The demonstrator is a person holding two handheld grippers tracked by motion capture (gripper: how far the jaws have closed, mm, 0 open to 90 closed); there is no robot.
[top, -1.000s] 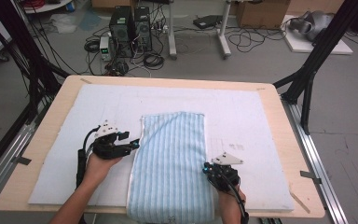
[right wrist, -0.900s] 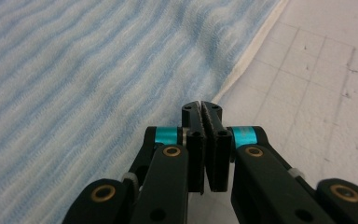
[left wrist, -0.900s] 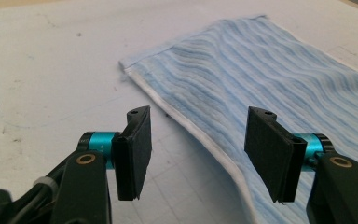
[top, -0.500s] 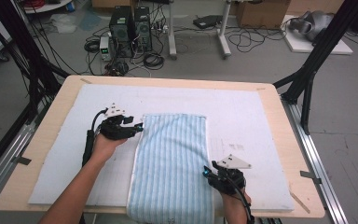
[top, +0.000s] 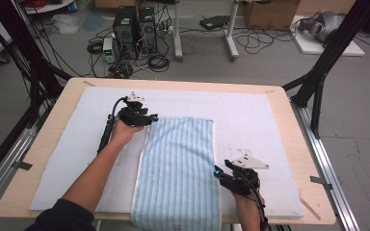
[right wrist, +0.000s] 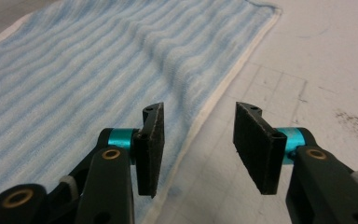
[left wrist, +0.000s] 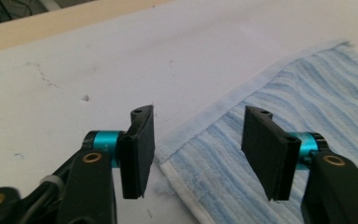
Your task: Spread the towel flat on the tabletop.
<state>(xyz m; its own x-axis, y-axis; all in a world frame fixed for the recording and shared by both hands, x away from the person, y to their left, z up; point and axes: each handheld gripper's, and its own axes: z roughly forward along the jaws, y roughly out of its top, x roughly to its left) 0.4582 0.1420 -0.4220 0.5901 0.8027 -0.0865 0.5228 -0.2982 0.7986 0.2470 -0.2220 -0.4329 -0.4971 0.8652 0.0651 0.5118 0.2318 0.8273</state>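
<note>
Since 1.0 s ago the left tool (top: 150,118) has travelled up the towel's left edge toward 12 o'clock and now sits at the far left corner; the right tool (top: 218,173) has stayed near the right edge, toward 5 o'clock. The blue striped towel (top: 179,163) lies flat, folded to a long strip, at the middle of the white mat (top: 250,120) on the tabletop (top: 289,110), its near end hanging over the 6 o'clock edge. Both tools stand open, nothing between the jaws: the left straddles the corner hem (left wrist: 200,123), the right straddles the side hem (right wrist: 205,114). Judgement: terry cloth, light, soft, limp, not fragile; it will sag and drape. Best pinched on the hemmed corners, all layers together.
</note>
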